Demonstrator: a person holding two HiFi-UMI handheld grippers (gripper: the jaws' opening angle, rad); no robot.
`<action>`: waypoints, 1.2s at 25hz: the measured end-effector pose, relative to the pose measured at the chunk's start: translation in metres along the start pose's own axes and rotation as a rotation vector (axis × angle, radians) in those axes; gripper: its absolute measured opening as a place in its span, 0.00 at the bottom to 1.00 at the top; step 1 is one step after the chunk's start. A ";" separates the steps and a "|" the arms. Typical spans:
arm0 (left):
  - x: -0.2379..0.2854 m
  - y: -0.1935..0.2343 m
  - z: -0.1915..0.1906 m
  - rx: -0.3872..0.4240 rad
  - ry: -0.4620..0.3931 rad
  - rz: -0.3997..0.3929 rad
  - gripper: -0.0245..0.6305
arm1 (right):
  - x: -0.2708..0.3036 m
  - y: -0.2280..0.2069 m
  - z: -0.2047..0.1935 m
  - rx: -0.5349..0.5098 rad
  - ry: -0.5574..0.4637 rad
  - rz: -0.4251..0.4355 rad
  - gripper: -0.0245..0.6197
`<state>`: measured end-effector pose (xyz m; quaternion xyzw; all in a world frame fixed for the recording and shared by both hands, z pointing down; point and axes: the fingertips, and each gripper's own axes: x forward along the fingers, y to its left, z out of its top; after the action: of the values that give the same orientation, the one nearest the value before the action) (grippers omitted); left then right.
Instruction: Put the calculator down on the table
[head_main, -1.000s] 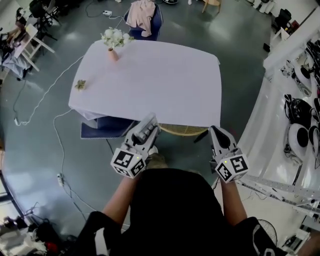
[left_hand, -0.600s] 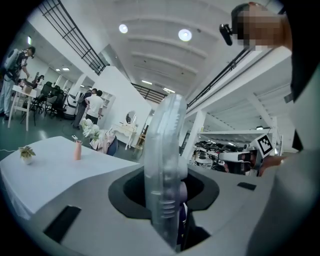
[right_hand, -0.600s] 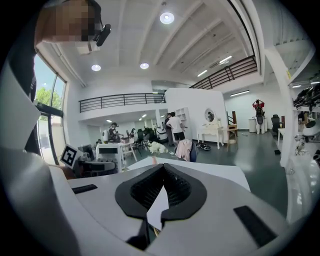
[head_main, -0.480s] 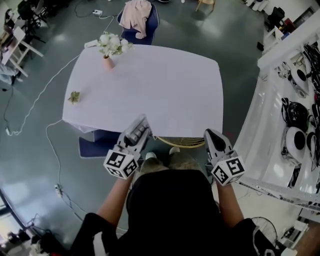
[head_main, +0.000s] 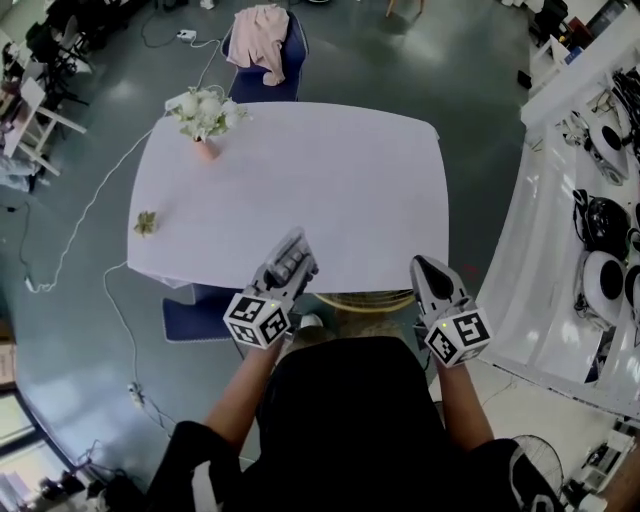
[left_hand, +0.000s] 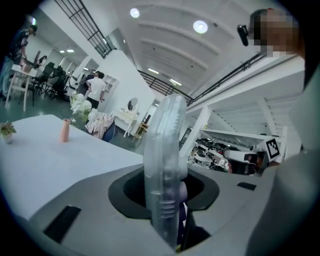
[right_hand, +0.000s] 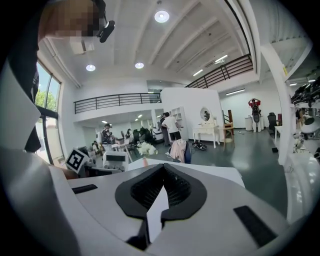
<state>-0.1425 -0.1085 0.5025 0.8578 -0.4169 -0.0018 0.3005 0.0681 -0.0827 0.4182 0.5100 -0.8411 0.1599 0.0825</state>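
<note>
A grey calculator (head_main: 293, 252) with rows of keys is clamped in my left gripper (head_main: 285, 272), which is shut on it over the near edge of the white table (head_main: 330, 190). In the left gripper view the calculator (left_hand: 164, 165) stands edge-on between the jaws, with the table (left_hand: 45, 150) stretching away to the left. My right gripper (head_main: 428, 268) hovers at the table's near right edge, shut and holding nothing. In the right gripper view its jaws (right_hand: 162, 172) meet at the tips.
A pink vase of white flowers (head_main: 203, 115) stands at the table's far left corner, and a small plant (head_main: 146, 222) sits at its left edge. A blue chair with a pink garment (head_main: 262, 45) is beyond. A wicker seat (head_main: 362, 298) is tucked under the near edge. A white shelf (head_main: 590, 250) runs along the right.
Both grippers have moved forward toward the table. The calculator's tip, earlier just short of the near edge, now reaches over the tabletop. The grip has not changed.
</note>
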 end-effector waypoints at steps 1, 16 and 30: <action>0.010 0.003 0.000 -0.031 0.005 0.015 0.23 | 0.007 -0.007 0.001 0.009 0.004 0.006 0.04; 0.207 0.045 -0.124 -0.313 0.430 0.049 0.23 | 0.072 -0.109 -0.031 0.109 0.138 0.082 0.04; 0.269 0.075 -0.220 -0.406 0.683 0.086 0.24 | 0.102 -0.191 -0.040 0.235 0.111 0.013 0.04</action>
<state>0.0358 -0.2234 0.7882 0.7139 -0.3198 0.2139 0.5850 0.1883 -0.2353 0.5218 0.5011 -0.8141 0.2857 0.0674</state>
